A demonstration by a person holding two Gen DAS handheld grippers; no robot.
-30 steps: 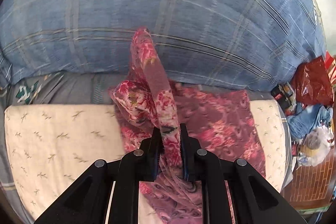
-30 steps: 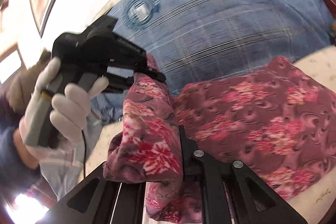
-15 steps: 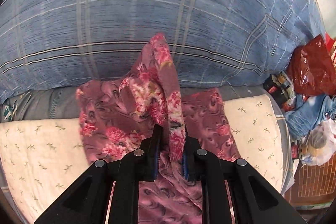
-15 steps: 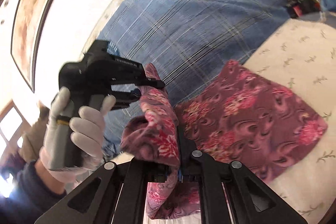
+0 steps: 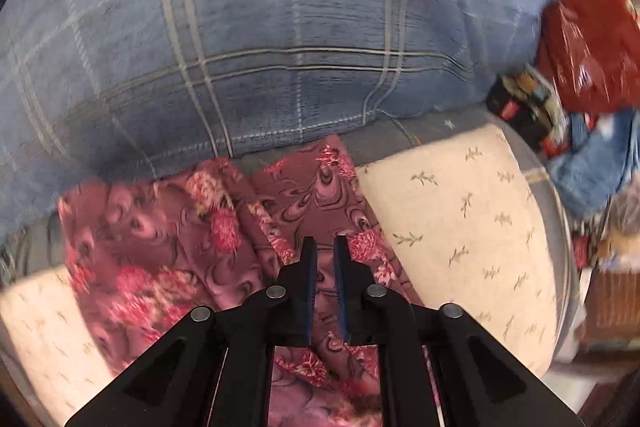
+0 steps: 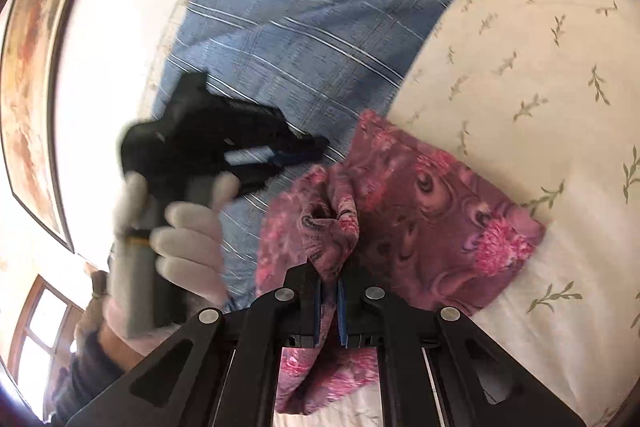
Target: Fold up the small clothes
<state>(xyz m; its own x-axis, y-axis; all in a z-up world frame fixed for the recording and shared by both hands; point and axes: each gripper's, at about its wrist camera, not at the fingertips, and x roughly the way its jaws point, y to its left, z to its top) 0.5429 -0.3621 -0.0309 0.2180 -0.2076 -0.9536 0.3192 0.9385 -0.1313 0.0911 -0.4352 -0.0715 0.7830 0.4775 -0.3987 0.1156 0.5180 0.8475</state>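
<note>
A maroon floral cloth point(image 5: 224, 247) lies on a cream sheet with a leaf print point(image 5: 460, 219). In the left wrist view my left gripper point(image 5: 324, 247) hovers over the cloth with a narrow gap between its jaws and nothing in them. In the right wrist view my right gripper point(image 6: 329, 273) is shut on a raised fold of the cloth point(image 6: 420, 211). The left gripper point(image 6: 316, 145) also shows there, held by a white-gloved hand, up and left of the cloth, apart from it.
A large blue plaid pillow point(image 5: 280, 27) stands behind the cloth. A red bag point(image 5: 592, 39), dark small items point(image 5: 524, 99) and blue fabric point(image 5: 592, 167) lie at the right. A framed picture point(image 6: 28, 87) hangs on the white wall.
My left gripper has let go of the cloth, and the fold it held has dropped flat. It has drawn back. My right gripper still holds its fold, lower toward the sheet.
</note>
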